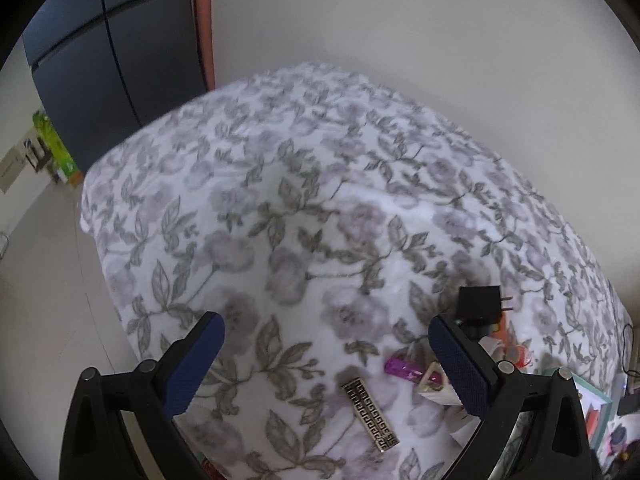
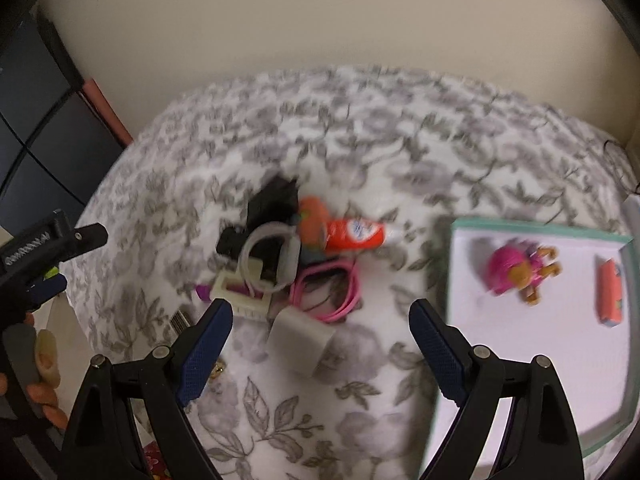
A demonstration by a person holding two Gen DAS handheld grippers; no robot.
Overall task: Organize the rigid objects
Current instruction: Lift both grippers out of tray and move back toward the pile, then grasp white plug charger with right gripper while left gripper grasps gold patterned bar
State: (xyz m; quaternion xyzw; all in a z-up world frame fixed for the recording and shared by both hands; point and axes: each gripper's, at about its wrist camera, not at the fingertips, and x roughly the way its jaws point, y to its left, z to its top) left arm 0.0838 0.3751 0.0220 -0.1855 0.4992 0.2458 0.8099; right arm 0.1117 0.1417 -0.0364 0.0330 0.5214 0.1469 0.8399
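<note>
While the left gripper (image 1: pixel 326 354) hangs spread and empty over the floral bedspread (image 1: pixel 280 200), the patterned metal bar (image 1: pixel 370 414) just below its fingers looks stiff, thin and slick: pinch its long edges. Rightward, the right gripper (image 2: pixel 322 330), also agape, hovers near the grey block (image 2: pixel 300 338), beside the tray (image 2: pixel 540 232).

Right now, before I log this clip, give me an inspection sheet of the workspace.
Surface: floral bedspread.
Job's things: teal-rimmed tray holding a pink toy figure and an orange block.
Clutter: pile with orange tube, pink band, black adapter; patterned metal bar apart.
Grippers: left tool open, empty; right tool open, empty.
Cables: thin black cable at the bed's edge.
Surroundings: beige wall, dark cabinet.
</note>
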